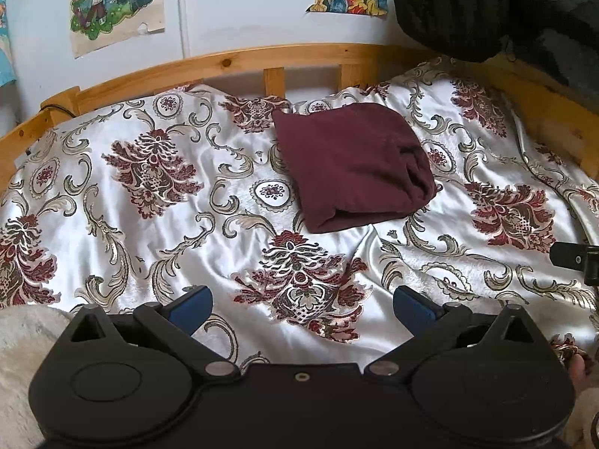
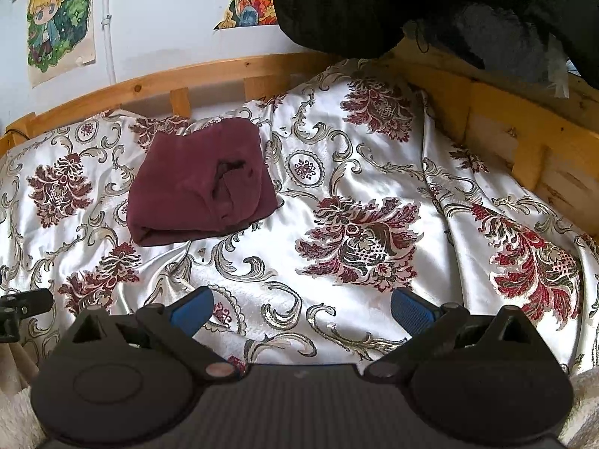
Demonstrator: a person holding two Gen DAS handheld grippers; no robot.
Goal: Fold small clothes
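Floral bedspread point(image 1: 123, 247), wooden rail point(image 1: 232, 61).

We see a bed spread with a glossy white satin cover point(image 1: 209, 232) woven with maroon floral medallions and grey scrolls, rumpled into soft creases. A honey-coloured pine bed rail point(image 1: 232, 63) with short slats curves along its far edge and continues down the right side point(image 2: 524, 127). Behind it stands a pale blue-white wall point(image 1: 239, 3) bearing a thin white pipe point(image 1: 182, 11) and a cartoon poster of a blond child point(image 1: 116, 3). A black plush bulk point(image 2: 337, 7) hangs at the upper right.
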